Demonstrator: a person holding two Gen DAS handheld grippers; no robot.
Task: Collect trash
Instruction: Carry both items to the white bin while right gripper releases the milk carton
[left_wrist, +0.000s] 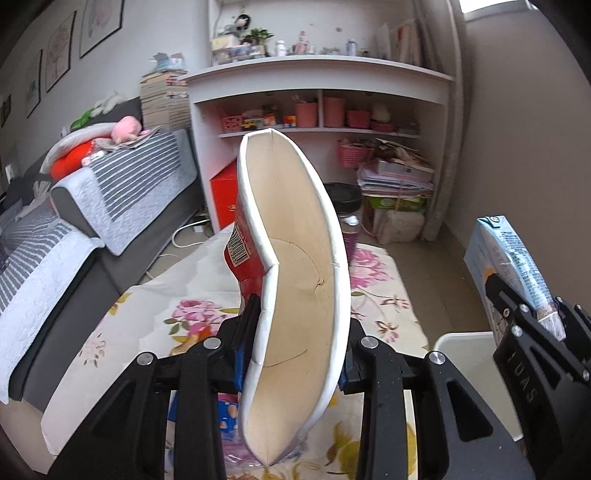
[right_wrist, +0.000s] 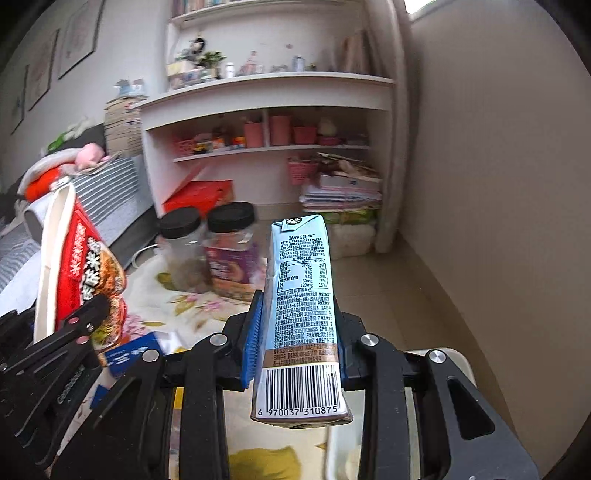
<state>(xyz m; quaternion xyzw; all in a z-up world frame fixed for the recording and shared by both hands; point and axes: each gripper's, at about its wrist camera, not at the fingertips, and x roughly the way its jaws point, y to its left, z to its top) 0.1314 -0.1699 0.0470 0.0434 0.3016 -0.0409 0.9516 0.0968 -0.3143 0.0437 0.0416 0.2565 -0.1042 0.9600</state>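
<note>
The left hand-held gripper sits closest to the lens, its black arms filling the bottom of the left wrist view. Its jaws are narrowed on a squashed noodle cup, red outside with a barcode label, cream inside with a white rim. The cup's open mouth faces the camera and its rim is creased in several places. Below it lies a worktop covered by a cloth with pink flowers.

The right hand-held gripper holds a pale blue milk carton between its blue pads. The carton stands roughly upright, with its barcode end nearest the lens and printed text running up its side. Both held items hang above the cloth, side by side.

Further back on the worktop stand two clear jars with black lids, close together. Behind them is a white shelf unit crowded with small things, and a grey striped sofa lies to the left.
</note>
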